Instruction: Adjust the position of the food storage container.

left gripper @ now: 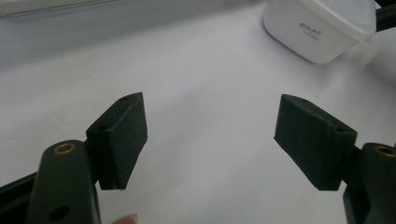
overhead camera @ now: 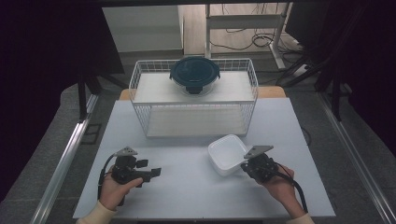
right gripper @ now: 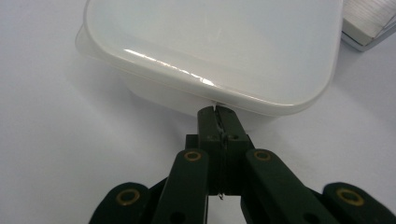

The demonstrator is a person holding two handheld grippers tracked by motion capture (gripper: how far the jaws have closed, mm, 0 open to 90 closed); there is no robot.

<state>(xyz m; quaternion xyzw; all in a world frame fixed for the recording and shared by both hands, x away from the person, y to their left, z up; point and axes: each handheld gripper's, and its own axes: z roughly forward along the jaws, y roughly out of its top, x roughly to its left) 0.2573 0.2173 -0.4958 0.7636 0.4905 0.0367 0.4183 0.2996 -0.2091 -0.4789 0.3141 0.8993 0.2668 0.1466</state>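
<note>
Jaws pressed together, the right gripper [right gripper: 218, 112] pinches the near rim of a white plastic container [right gripper: 210, 42], whose lid sits in place and whose body stands on the white table [overhead camera: 187, 186] in front of the person's right hand [overhead camera: 280, 186]. Seen from the high view, the container [overhead camera: 227, 154] sits right of centre, just in front of a white wire rack [overhead camera: 194, 100]. On the rack's upper shelf rests a round glass bowl with a dark blue lid [overhead camera: 194, 74]. The left gripper [overhead camera: 152, 169], held in the left hand [overhead camera: 114, 189] well apart from the container, has its jaws spread with nothing between them; its own camera shows the container [left gripper: 322, 28] beyond, at upper right.
</note>
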